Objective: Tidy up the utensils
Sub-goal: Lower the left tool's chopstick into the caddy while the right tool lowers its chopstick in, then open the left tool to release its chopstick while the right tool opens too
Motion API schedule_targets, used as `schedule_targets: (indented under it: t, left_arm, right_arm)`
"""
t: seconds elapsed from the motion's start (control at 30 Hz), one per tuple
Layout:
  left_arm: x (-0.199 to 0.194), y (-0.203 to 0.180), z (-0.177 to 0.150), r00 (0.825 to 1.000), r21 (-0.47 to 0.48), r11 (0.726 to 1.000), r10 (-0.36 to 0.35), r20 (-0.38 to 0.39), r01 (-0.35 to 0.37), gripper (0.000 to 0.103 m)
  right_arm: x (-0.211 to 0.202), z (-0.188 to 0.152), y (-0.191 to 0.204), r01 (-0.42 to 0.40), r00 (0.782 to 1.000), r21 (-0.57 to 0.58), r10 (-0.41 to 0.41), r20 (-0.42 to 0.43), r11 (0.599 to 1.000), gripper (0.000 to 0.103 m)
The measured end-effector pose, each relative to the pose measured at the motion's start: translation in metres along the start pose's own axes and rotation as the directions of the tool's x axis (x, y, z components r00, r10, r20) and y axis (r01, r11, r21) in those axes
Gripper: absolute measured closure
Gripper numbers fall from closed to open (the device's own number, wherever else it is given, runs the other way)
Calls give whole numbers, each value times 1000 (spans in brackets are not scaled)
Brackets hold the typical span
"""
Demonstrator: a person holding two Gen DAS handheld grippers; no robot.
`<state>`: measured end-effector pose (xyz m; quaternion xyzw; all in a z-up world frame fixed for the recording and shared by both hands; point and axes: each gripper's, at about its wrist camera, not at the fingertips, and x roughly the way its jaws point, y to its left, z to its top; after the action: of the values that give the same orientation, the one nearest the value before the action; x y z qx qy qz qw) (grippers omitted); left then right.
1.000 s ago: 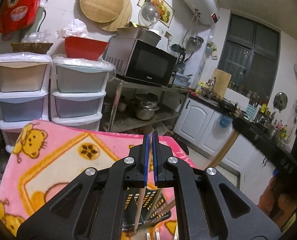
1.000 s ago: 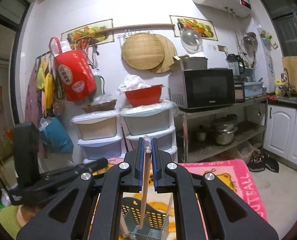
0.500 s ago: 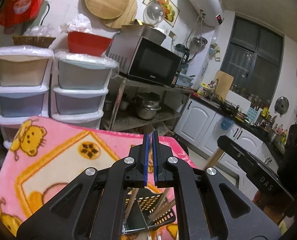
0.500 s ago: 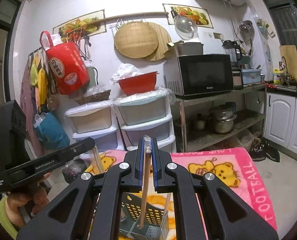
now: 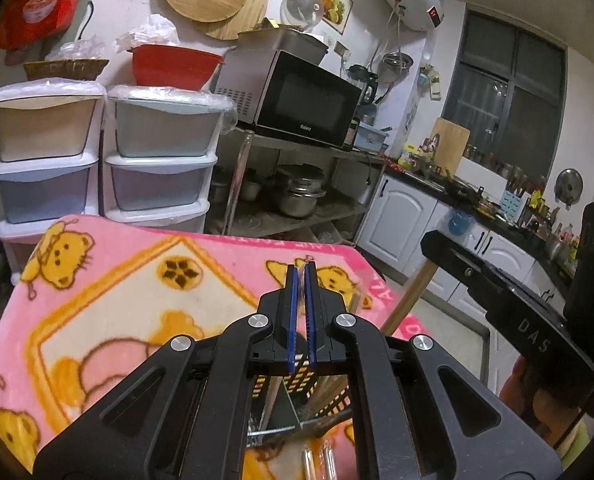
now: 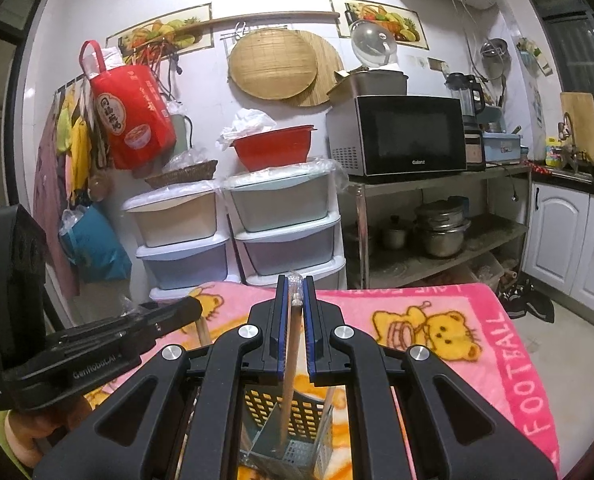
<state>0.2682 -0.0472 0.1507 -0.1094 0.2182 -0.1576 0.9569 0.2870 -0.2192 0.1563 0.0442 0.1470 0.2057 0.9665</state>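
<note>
My right gripper (image 6: 296,300) is pinching a wooden chopstick (image 6: 289,376) in a clear wrapper, its lower end hanging inside the perforated utensil holder (image 6: 293,432) on the pink blanket-covered tabletop (image 6: 493,344). My left gripper (image 5: 299,304) has its jaws pressed nearly together above the same holder; I cannot tell what, if anything, it grips.

Utensil basket (image 6: 293,432) on blanket (image 6: 477,320), drawer stacks (image 6: 237,232) behind, microwave shelf (image 6: 437,184) to their right
</note>
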Motion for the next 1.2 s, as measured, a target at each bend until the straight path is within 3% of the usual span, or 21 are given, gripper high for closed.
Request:
schedule_targets:
  t: [0.33, 0.8, 0.9, 1.0, 1.07, 1.2]
  left_arm:
    - [-3, 13, -23, 998, -39, 999, 29, -58, -31, 101]
    - [-25, 23, -32, 999, -51, 999, 8, -53, -11, 101]
    - [-31, 27, -34, 999, -66, 998, 7, -48, -10, 95]
    - [-36, 29, -37, 999, -72, 997, 5, -49, -9, 87]
    - [-39, 30, -39, 999, -75, 997, 1, -53, -5, 84]
    - [-47, 28, -44, 998, -71, 997, -7, -55, 3, 75]
  right_arm:
    - [-12, -22, -10, 11, 999, 27, -10, -44, 1000, 95]
    - [-35, -34, -13, 44, 998, 76, -40, -53, 996, 94]
    - [-38, -37, -12, 46, 997, 85, -40, -62, 995, 93]
    - [-43, -41, -12, 49, 997, 95, -42, -71, 994, 85]
    - [-45, -44, -12, 56, 996, 102, -49, -75, 993, 74]
    - [-48, -49, -12, 64, 995, 106, -55, -87, 992, 70]
